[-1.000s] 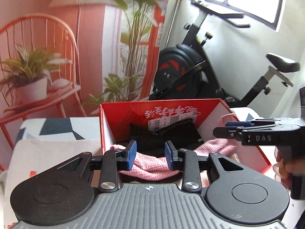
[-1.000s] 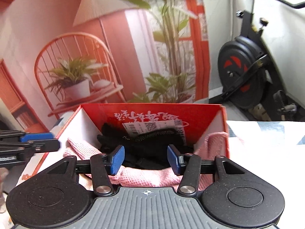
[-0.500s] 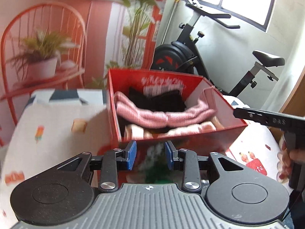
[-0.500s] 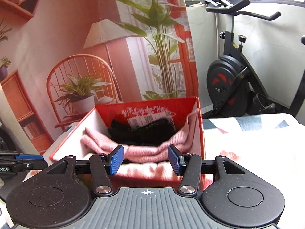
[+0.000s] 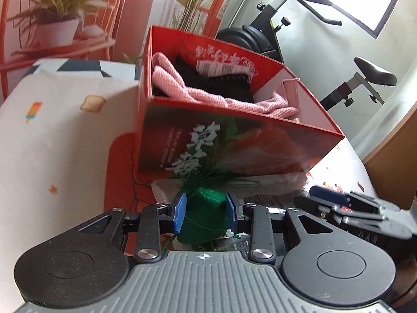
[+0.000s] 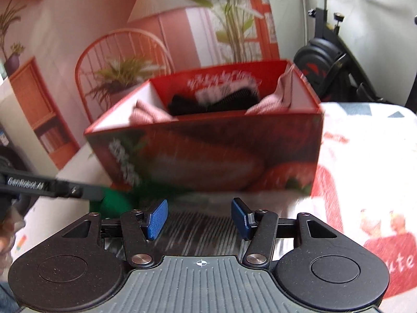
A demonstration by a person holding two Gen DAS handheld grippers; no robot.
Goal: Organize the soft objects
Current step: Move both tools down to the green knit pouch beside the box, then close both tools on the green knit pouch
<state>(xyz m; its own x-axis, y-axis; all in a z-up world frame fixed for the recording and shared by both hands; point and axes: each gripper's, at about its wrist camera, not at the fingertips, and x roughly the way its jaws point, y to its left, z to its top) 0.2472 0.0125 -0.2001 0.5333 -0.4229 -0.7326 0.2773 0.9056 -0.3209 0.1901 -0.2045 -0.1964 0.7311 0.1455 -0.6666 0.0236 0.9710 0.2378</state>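
Observation:
A red box [image 5: 234,140] stands on the table and holds a pink cloth [image 5: 208,95] and a black fabric piece [image 5: 216,83]. In front of it lies a green soft object with a tassel [image 5: 206,214]. My left gripper [image 5: 206,212] has its blue pads on both sides of the green object, touching it. My right gripper [image 6: 199,219] is open and empty, low in front of the box [image 6: 208,154], over a grey striped piece [image 6: 198,224]. The green object [image 6: 114,203] shows at its left, under the left gripper's finger.
The table carries a white printed cloth [image 5: 52,135]. A plant backdrop [image 6: 130,39] rises behind the box. An exercise bike [image 5: 299,34] stands at the back right. A wooden panel [image 5: 396,156] is at the right edge.
Both grippers have pulled back from over the box and dropped low in front of it. The left gripper's pads now flank the green object. The right gripper stayed open.

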